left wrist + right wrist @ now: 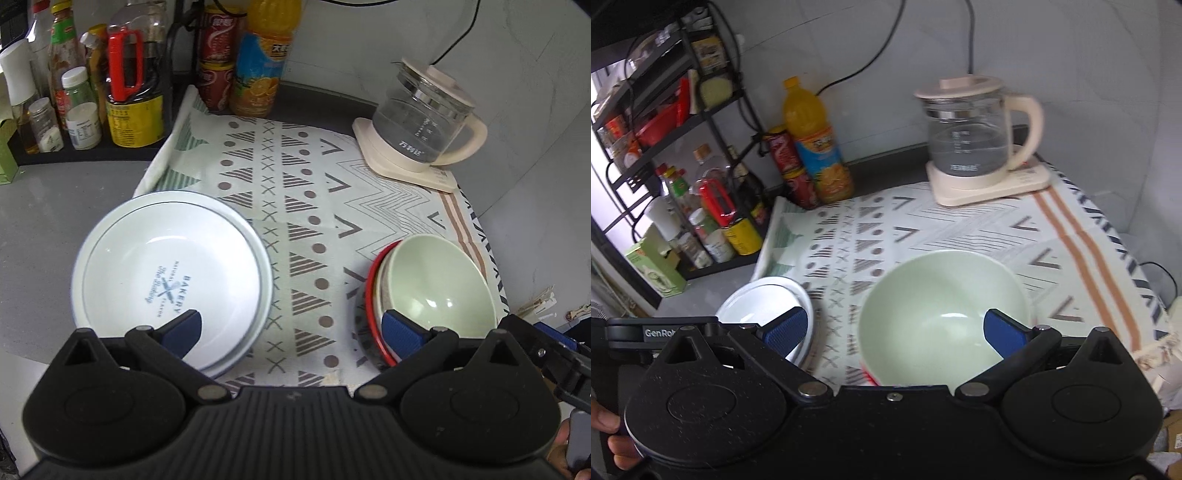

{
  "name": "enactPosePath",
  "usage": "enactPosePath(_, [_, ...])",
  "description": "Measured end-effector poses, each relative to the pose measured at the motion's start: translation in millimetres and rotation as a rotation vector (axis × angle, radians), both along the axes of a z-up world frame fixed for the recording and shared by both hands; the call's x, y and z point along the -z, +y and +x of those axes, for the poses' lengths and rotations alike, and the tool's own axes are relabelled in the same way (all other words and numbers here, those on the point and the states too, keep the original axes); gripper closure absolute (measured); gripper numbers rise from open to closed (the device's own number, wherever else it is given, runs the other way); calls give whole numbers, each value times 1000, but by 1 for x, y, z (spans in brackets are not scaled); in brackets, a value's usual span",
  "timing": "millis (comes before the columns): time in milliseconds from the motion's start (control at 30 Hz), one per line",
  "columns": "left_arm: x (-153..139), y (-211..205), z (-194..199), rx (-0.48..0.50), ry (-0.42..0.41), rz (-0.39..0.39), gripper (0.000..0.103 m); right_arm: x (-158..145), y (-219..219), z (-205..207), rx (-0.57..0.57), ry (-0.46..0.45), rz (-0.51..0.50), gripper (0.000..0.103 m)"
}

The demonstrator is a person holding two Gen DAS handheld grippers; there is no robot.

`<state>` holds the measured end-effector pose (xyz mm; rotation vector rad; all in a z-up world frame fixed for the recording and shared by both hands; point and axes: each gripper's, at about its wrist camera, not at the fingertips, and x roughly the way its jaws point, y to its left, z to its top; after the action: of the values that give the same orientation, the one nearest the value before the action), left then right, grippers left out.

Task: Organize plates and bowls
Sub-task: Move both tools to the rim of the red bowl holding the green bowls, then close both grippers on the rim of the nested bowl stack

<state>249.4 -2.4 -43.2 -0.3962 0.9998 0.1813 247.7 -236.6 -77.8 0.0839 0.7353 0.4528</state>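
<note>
A stack of white plates (170,273) with blue "BAKERY" print lies at the left edge of the patterned cloth (314,206). To its right a pale green bowl (436,280) sits nested on top of other bowls, one of them red-rimmed. My left gripper (293,332) hangs open and wide above the cloth between the two stacks, with nothing in it. In the right wrist view the green bowl (942,310) and the plates (764,299) lie below my right gripper (895,330). It is open, its pads apart from the bowl.
A glass kettle (424,118) on a cream base stands at the back right of the cloth. An orange juice bottle (262,59), red cans (218,74) and several condiment bottles line the back left. A black wire rack (665,110) rises at the left.
</note>
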Motion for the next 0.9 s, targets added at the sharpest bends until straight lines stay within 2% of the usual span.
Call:
enactPosePath(367, [3,-34,18,39,4,10,1,9,-42,8,86,18,-11,1])
enactPosePath(600, [15,-44,30,67,39,17,3,20,-53,17,122,49,-24,2])
enactPosePath(733, [22,-44,39,82,47,20,5,30,-54,24,138,72,-28,9])
enactPosePath(900, [35,-40,51,96,72,-17,19,49,-55,35,145,134,-15,20])
